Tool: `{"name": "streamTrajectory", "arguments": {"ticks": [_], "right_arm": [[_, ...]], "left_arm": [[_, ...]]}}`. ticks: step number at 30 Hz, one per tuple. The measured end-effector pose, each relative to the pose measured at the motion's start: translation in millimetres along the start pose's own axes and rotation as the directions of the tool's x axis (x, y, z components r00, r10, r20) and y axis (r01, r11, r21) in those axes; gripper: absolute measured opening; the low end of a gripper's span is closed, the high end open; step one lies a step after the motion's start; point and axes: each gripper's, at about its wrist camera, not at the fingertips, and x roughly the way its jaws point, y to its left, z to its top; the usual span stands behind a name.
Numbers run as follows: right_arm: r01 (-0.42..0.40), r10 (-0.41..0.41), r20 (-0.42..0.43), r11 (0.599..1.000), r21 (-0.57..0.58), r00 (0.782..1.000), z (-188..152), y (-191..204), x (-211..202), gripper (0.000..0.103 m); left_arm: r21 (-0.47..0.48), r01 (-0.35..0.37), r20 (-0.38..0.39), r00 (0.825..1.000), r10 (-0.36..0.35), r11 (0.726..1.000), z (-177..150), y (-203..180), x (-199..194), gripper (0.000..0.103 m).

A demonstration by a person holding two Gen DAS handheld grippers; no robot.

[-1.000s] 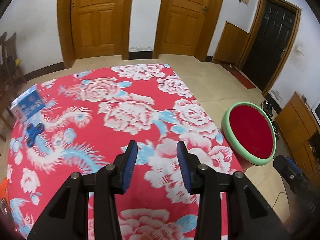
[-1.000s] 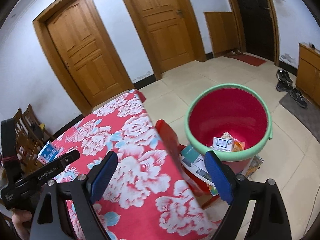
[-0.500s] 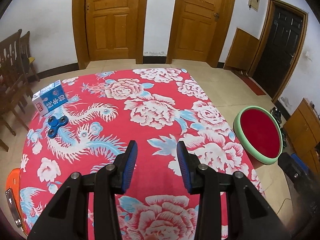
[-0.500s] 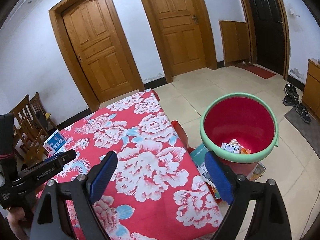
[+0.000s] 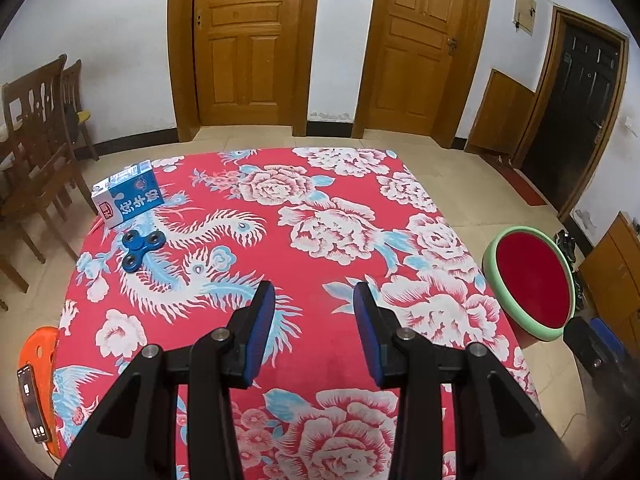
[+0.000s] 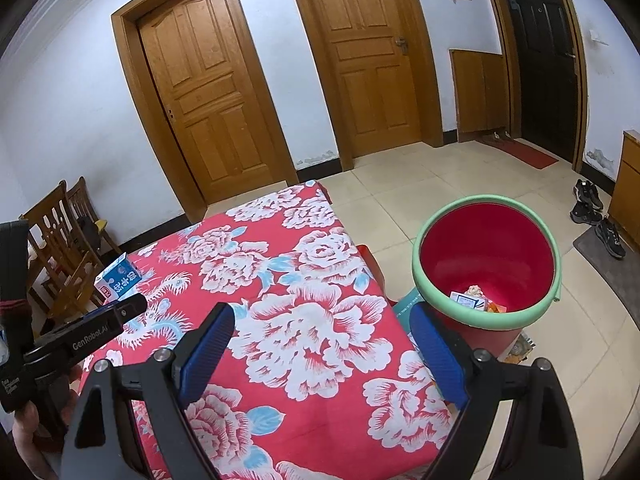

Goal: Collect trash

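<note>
A blue and white milk carton (image 5: 129, 193) lies at the far left corner of the red flowered table (image 5: 320, 216), also seen in the right wrist view as the carton (image 6: 118, 278). Beside it rests a blue fidget spinner (image 5: 141, 249). My left gripper (image 5: 315, 308) hovers over the table's near middle, jaws partly apart with nothing between them. My right gripper (image 6: 322, 336) stands wide open and empty over the table's right edge. A red bin with a green rim (image 6: 486, 264) stands on the floor to the right, holding some wrappers (image 6: 476, 302).
Wooden chairs (image 5: 36, 152) stand left of the table. An orange stool (image 5: 40, 356) with a phone (image 5: 32, 404) on it sits at the near left. Shoes (image 6: 596, 216) lie near a cabinet at the right. Papers (image 6: 520, 344) lie under the bin.
Both views have pulled back and tilted up, so more of the table and the doors shows. The carton and spinner now sit nearer the middle of the left view. Neither gripper's jaws changed.
</note>
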Motion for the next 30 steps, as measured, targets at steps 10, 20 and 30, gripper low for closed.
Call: {"name": "streamTrajectory", "arguments": {"ticks": [10, 20, 30], "right_arm": [[0.000, 0.000, -0.002, 1.000, 0.003, 1.000, -0.4, 0.2, -0.3, 0.091], [-0.001, 0.001, -0.011, 1.000, 0.015, 1.000, -0.1, -1.7, -1.1, 0.091], [-0.001, 0.001, -0.012, 1.000, 0.015, 1.000, -0.8, -1.5, -0.7, 0.091]], "left_arm": [[-0.004, -0.006, 0.012, 1.000, 0.006, 1.000, -1.3, 2.4, -4.9, 0.041], [-0.004, -0.006, 0.012, 1.000, 0.006, 1.000, -1.0, 2.2, -5.9, 0.041], [0.002, -0.004, 0.012, 1.000, 0.004, 1.000, -2.0, 1.0, -6.7, 0.041]]}}
